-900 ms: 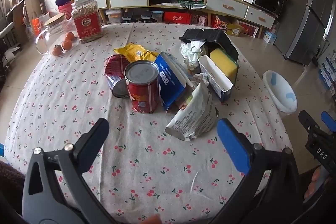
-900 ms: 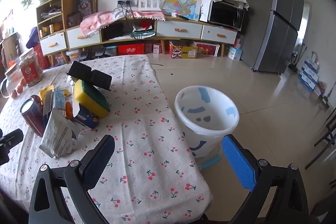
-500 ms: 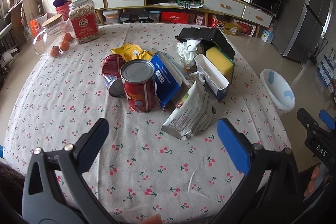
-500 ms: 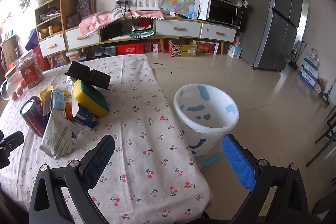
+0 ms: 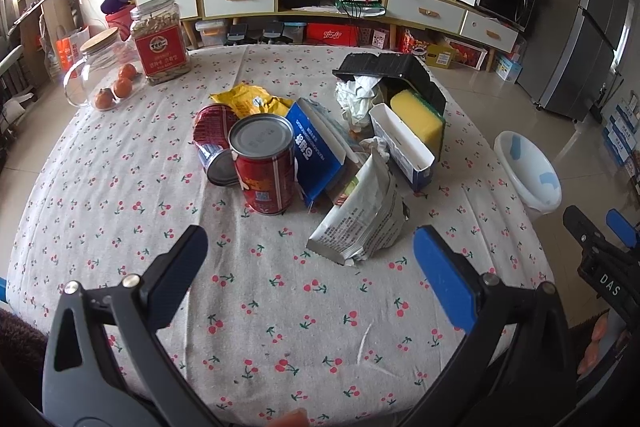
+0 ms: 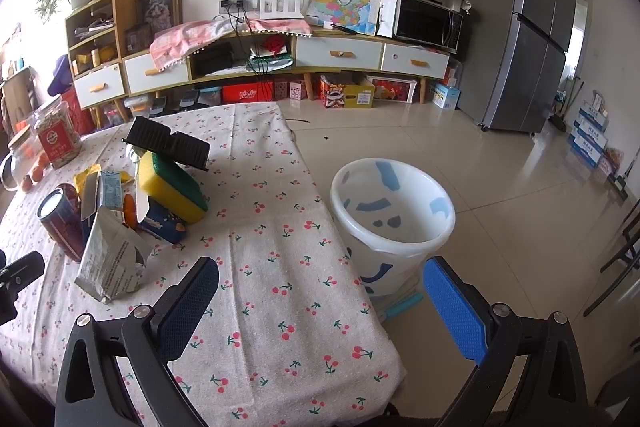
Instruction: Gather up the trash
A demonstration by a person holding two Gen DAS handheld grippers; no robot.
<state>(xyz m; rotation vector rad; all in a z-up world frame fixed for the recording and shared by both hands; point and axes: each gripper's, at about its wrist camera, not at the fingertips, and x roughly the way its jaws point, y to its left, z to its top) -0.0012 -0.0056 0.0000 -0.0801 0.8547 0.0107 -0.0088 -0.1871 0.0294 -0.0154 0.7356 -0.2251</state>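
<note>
Cherry-print cloth-covered table [image 5: 120,195] carries clustered trash: upright red tin can [image 5: 266,167], blue carton [image 5: 316,155], crumpled silver foil bag [image 5: 360,223], yellow sponge [image 5: 416,115]. White plastic bin [image 6: 392,219] stands on the tiled floor [image 6: 500,167] beside the table. Left gripper [image 5: 308,259] and right gripper [image 6: 320,291] both gape wide, empty.
</note>
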